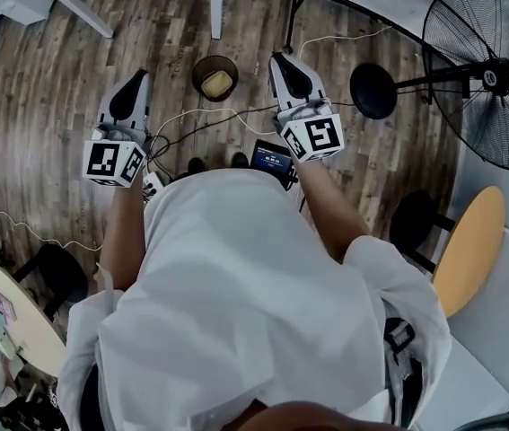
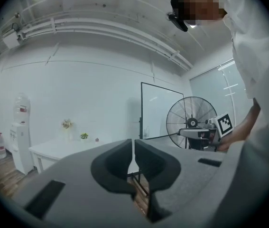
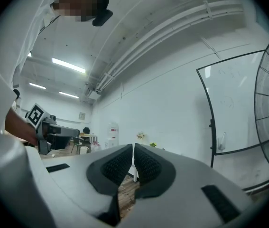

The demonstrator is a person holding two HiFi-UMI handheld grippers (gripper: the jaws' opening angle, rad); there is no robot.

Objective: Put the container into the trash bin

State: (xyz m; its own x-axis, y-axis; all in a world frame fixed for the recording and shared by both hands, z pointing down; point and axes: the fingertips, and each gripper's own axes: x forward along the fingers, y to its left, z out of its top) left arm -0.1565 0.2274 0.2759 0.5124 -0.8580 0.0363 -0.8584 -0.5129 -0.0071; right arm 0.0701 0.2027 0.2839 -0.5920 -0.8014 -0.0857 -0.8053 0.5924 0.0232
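A round dark trash bin point(image 1: 215, 77) stands on the wooden floor ahead of me, with a yellowish thing lying inside it. My left gripper point(image 1: 136, 79) is held level to the bin's left, apart from it, jaws shut and empty. My right gripper point(image 1: 283, 62) is held level to the bin's right, also shut with nothing in it. In the left gripper view the left gripper point(image 2: 133, 151) shows its pads together; the right gripper point(image 3: 133, 158) looks the same in its own view. No container shows in either gripper.
A large floor fan point(image 1: 492, 74) and a black round base point(image 1: 372, 90) stand at the right. White table legs point(image 1: 216, 7) are beyond the bin. Cables and a small screen device point(image 1: 272, 158) lie by my feet. A whiteboard point(image 2: 162, 110) and water dispenser point(image 2: 20, 132) line the wall.
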